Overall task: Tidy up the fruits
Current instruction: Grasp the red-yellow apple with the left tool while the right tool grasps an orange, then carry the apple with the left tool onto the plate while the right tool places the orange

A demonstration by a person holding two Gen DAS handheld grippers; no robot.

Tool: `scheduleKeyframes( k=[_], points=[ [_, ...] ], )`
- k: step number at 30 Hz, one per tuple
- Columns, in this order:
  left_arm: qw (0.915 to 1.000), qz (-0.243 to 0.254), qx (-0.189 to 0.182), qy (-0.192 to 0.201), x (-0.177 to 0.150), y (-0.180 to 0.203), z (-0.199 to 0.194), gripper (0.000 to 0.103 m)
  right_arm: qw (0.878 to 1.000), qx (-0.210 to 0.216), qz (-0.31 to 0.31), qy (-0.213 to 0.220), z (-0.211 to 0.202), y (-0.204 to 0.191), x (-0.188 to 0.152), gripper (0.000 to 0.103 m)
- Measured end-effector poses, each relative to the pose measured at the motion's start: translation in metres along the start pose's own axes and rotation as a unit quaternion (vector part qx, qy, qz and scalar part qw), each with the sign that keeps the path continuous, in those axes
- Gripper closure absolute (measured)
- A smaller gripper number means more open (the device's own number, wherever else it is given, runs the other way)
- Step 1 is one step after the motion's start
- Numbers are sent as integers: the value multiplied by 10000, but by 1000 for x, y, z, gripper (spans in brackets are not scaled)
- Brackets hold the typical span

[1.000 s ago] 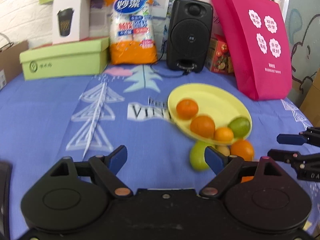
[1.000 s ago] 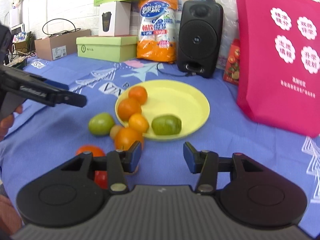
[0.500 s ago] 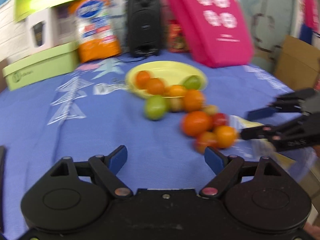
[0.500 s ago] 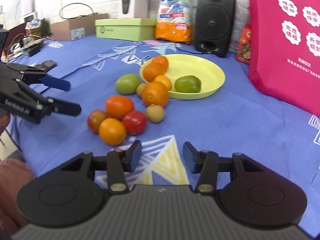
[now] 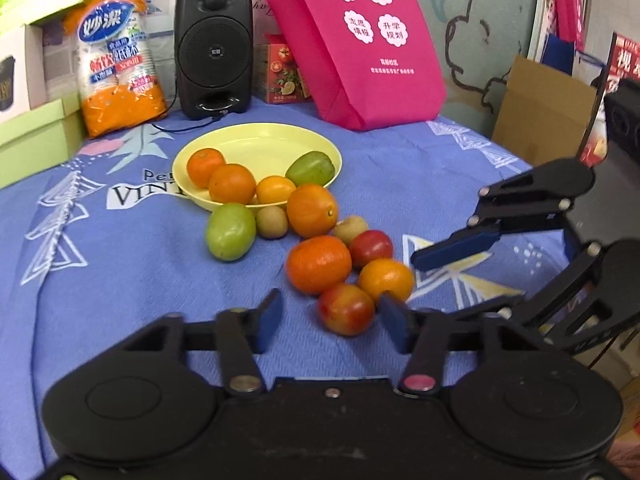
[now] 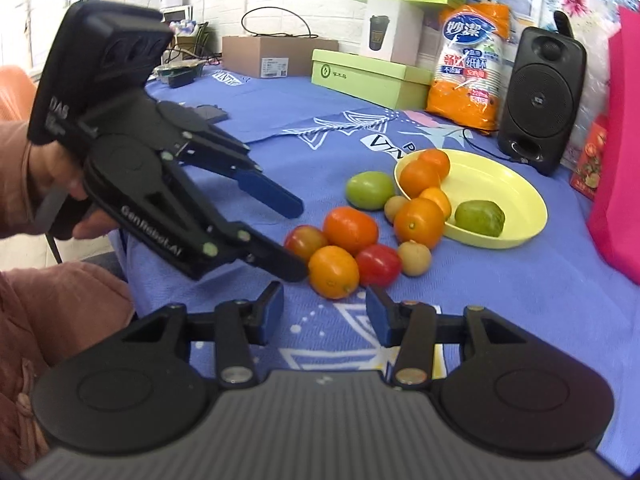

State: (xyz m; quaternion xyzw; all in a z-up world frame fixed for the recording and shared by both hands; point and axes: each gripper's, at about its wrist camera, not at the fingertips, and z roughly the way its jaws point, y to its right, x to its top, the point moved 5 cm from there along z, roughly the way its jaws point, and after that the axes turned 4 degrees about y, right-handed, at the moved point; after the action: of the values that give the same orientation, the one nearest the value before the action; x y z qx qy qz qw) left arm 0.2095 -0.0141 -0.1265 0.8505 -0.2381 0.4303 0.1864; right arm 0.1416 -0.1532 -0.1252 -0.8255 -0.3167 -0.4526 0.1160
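Both tools are open and hold nothing. The left tool [image 5: 328, 316] is by the red-yellow fruit [image 5: 346, 309] near the desk's front edge, in front of the yellow plate [image 5: 256, 148]. The right tool [image 6: 324, 314] waits near. A bump could roll the round fruits off the edge.

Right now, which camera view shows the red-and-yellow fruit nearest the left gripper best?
The left wrist view: the red-and-yellow fruit lies whole and close, just ahead of the open left gripper. In the right wrist view the same fruit is smaller and partly hidden behind the left gripper's finger.
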Motion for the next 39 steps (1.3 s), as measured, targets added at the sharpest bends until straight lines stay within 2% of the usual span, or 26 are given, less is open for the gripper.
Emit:
scheduleKeyframes(
  k=[3,6,8,11,17,19,32,39],
  points=[
    [9999,-75,15,-68,2,-4,6,58,9999,-91,26,-112,8,2,-1,58],
    [9998,76,13,-200,1,3,11,66,9998,-133,116,-98,12,2,-1,60],
    [9994,229,140,-239,-3,7,14,68,9996,-184,177,-88,16,2,0,60],
    [9996,54,184,-229,-3,3,11,72,9992,-291,263,-97,22,1,1,63],
    [9992,-90,316,-238,-3,-8,7,73,9971,-499,567,-46,33,6,4,67],
    [9991,-129,335,-223,-3,-9,5,74,9970,-525,569,-43,35,6,6,73],
    [9990,-130,416,-45,-1,-6,-14,74,9951,-741,661,1,15,5,3,74],
    [9990,-143,414,119,17,-10,-16,74,9930,-934,710,148,6,18,10,74]
  ],
)
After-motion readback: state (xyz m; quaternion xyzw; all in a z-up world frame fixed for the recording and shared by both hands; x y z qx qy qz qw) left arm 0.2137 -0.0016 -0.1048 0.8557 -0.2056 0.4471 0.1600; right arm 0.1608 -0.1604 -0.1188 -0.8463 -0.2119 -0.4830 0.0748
